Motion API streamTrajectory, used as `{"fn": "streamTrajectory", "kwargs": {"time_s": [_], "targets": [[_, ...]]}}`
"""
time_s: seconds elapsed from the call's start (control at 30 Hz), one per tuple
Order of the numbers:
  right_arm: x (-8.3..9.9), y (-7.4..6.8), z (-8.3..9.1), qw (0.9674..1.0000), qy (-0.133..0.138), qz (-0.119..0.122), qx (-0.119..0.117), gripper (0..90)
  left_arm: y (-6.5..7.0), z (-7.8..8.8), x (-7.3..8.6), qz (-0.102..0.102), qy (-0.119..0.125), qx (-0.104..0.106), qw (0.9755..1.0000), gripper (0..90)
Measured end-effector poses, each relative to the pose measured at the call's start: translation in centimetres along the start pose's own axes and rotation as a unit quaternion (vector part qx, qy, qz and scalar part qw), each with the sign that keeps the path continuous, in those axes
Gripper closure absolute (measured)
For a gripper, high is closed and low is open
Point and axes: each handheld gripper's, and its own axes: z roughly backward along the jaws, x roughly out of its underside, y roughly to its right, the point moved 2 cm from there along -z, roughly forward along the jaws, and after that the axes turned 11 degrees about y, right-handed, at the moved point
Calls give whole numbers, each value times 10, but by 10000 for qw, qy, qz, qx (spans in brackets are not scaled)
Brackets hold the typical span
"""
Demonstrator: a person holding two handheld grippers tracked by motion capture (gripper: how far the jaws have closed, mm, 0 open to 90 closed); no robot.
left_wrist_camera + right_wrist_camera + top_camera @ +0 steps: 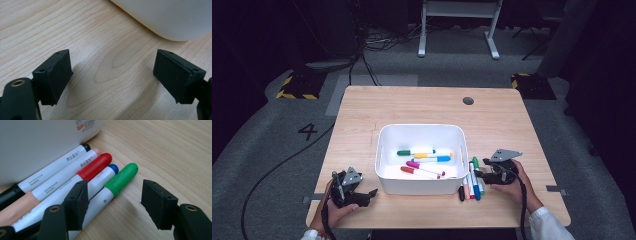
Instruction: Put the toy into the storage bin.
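Note:
A white bin (384, 150) stands mid-table with several coloured markers (424, 160) inside. More markers (471, 184) lie in a row against its right wall; up close they are black (47, 173), peach (60, 180), red-capped (96, 165), blue-capped (113, 168) and green-capped (123, 176). My right gripper (478, 170) (115, 203) is open, its jaws straddling the green-capped marker's white barrel just above the table. My left gripper (369, 194) (112, 75) is open over bare wood near the bin's front left corner (170, 17), holding nothing.
The wooden table (362, 110) has a dark round grommet (468, 101) at the back right. Cables (272, 170) trail across the grey floor to the left, and a white desk frame (459, 25) stands beyond the table.

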Motion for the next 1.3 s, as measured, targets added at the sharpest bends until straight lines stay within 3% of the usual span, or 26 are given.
{"fn": "streamTrajectory", "kwargs": {"time_s": [0.27,0.47,0.57,0.83,0.93,1.17,1.3], "targets": [[6,9,-1,9998,-138,-107,91,403,0,0,0,-1,0,0,10000,153],[7,22,-4,9985,-188,-428,271,432,0,0,0,0,1,1,10000,153],[6,24,-8,9978,-196,-503,384,471,0,0,0,3,0,3,10000,153],[4,34,-10,9955,-149,-663,655,686,0,0,0,1,0,2,10000,153],[4,36,-11,9959,-142,-632,636,743,0,0,0,0,1,0,10000,153],[5,38,-9,9973,-99,-533,499,749,0,0,0,1,1,0,10000,153],[2,39,-1,9977,92,-537,401,750,0,0,0,3,0,2,10000,153]]}}
